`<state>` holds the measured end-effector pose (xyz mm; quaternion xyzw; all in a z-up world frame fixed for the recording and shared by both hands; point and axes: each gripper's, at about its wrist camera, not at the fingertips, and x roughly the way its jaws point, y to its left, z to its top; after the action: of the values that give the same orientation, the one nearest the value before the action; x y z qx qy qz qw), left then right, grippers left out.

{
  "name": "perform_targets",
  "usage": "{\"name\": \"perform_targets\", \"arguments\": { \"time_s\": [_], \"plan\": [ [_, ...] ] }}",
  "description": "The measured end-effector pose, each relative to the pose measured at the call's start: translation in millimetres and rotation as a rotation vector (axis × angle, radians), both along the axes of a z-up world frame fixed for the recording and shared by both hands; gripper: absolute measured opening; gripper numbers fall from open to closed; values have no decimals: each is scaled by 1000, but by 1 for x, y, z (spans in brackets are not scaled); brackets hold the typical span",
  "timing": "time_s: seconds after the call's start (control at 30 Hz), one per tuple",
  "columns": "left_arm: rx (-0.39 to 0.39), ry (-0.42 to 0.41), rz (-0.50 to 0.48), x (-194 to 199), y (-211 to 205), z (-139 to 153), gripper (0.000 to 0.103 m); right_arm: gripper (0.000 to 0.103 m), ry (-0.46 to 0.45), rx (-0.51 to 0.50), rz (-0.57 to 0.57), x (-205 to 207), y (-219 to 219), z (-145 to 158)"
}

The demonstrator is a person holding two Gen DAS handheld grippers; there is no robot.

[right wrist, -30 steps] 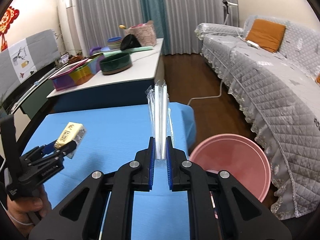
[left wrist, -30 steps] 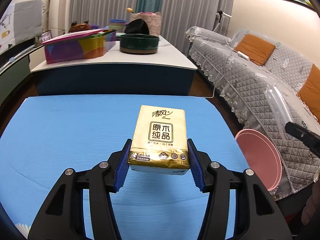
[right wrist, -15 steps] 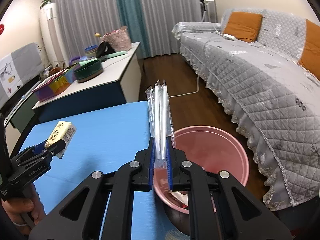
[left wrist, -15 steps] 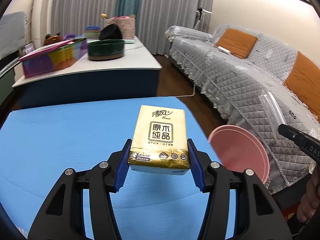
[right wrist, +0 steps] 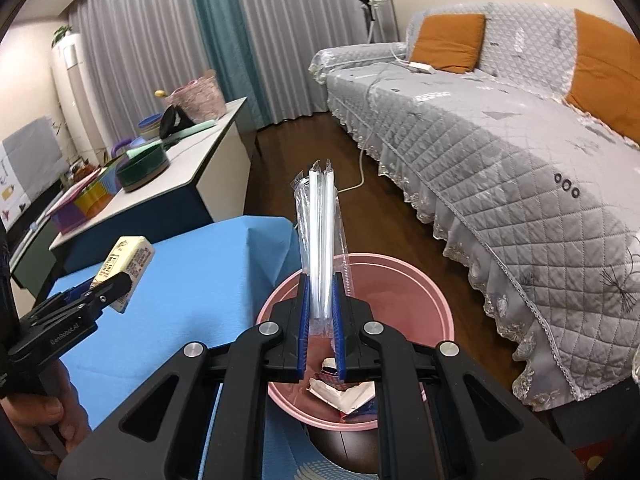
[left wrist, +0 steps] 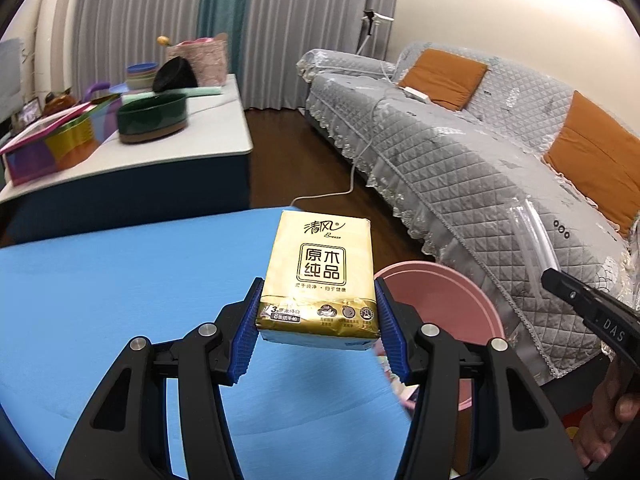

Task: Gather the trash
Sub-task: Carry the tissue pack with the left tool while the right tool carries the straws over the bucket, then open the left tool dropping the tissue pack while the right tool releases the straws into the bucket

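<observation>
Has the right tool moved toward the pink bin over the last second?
Yes. The right tool, shut on the clear wrapper, has swung from over the blue table to above the pink bin.

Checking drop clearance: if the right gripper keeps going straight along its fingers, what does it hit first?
Probably nothing close. The right gripper, shut on the clear straw packet, sits above the pink bin and points across its far rim toward wood floor. Depth is unclear.

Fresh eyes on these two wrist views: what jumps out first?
The gold tissue pack clamped in the left gripper, held above the blue table. Next, the clear sleeve of straws standing upright in the right gripper, over the pink bin beside the table, trash already inside.
</observation>
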<state>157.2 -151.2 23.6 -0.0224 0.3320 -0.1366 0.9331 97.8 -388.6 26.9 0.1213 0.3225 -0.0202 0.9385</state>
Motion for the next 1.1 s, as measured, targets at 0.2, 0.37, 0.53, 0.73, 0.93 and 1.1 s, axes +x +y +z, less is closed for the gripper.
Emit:
{"name": "perform_targets", "arguments": {
  "time_s": [0.2,0.37,0.53,0.73,0.93,1.1],
  "plan": [
    [5,-4,-49,5,-36,3,52,11,5,26,-44,4,-17,1],
    [14,6,-73,9,-58,-1,53,11,7,17,-74,9,-28,0],
    [23,18,-93,17,-76,-6,52,11,18,13,-89,16,-35,-4],
    [30,34,-107,27,-88,-12,53,11,32,30,-105,23,-45,-10],
    [27,65,-131,32,-94,-17,55,25,51,34,-131,27,-50,-13],
    [24,63,-127,30,-89,-16,58,43,41,33,-154,26,-53,-12]
  ]
}}
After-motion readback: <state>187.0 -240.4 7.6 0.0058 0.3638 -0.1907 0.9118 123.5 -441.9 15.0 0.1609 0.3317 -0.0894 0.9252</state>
